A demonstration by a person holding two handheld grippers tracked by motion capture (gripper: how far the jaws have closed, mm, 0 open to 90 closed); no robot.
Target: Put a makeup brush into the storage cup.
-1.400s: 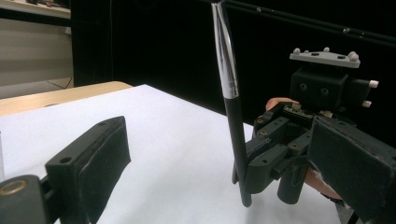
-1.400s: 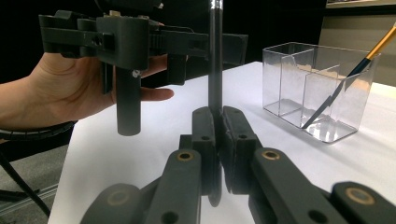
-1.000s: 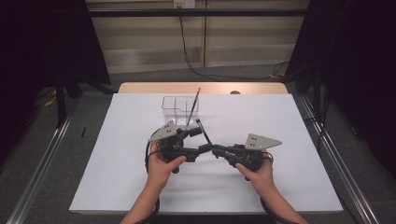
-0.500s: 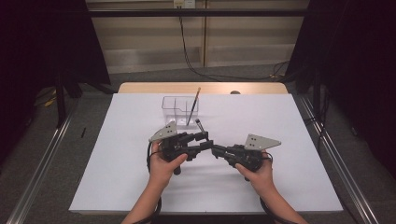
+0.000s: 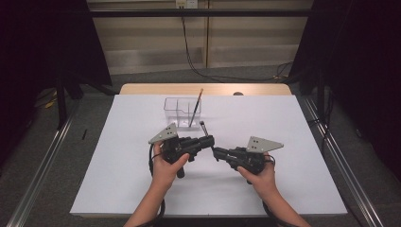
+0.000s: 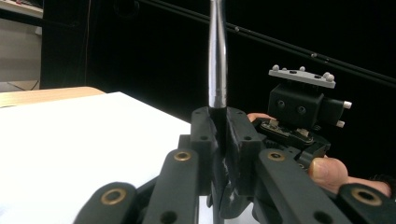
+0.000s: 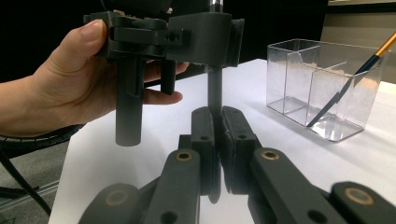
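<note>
Black jaws of the left gripper (image 6: 219,135) stand pressed together on a slim silver-grey rod (image 6: 217,60), seen close in the left gripper view; the rod rises straight up from between them and runs off the top edge, so its far end is cut off there. Behind it, same view, the right gripper (image 6: 299,112) shows with its grey plate on top and a thumb beside it.

The right gripper view gives the opposite side: its own jaws are closed on the dark lower end of the same rod (image 7: 214,91), and just above them the left gripper (image 7: 205,32) clamps the rod higher up, with the person's left hand (image 7: 70,84) wrapped round its handle. Both tools are therefore clenched on one rod, one above the other.

The high view places this near the middle of the white table (image 5: 118,189), towards the person's side, the two grippers nose to nose (image 5: 213,146). There the rod is mostly hidden between them; a thin dark tip (image 5: 203,126) pokes out towards the far side, too small to make out in detail.

Farther off stands a clear plastic box (image 7: 322,93) with an inner divider, and a brush (image 7: 359,70) with a dark blue shaft and yellow-orange upper handle leaning inside it. From above it sits at the table's far middle (image 5: 182,111).
</note>
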